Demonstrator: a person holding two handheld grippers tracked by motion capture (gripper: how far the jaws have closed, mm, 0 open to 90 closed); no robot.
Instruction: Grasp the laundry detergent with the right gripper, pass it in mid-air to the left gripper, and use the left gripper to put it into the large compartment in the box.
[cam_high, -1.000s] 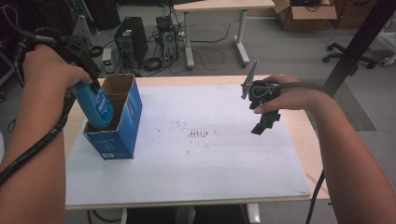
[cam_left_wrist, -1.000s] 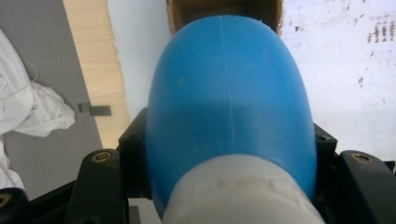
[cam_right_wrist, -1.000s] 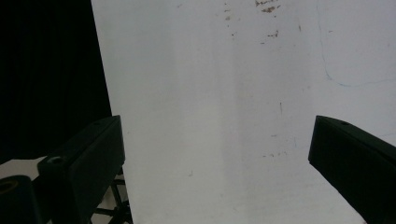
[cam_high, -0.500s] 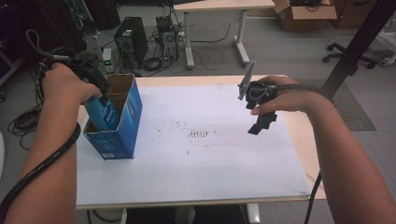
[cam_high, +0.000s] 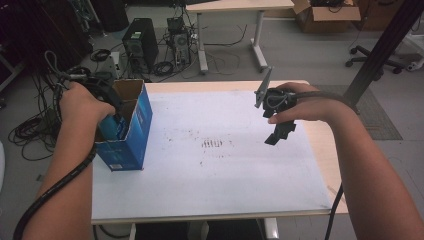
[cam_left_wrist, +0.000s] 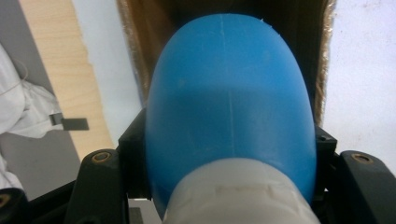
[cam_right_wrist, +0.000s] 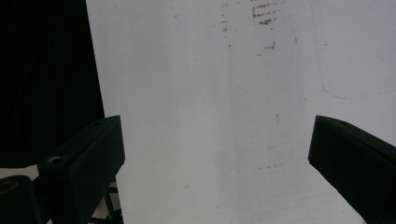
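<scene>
- The blue bottle (cam_left_wrist: 229, 102), smooth rounded plastic with a white cap end, sits inside the open box (cam_high: 131, 131) at the bench's left edge; box walls close round it.
- The left gripper (cam_high: 116, 120) pinches the bottle, reaching into the box mouth.
- The box is blue printed card, brown inside, flaps up.
- The right gripper (cam_high: 278, 135) hangs spread and bare over the bench (cam_high: 225, 185), well apart from the box.
- The bench top is a white sheet with brownish smudges (cam_high: 215, 144) at mid-sheet.
</scene>
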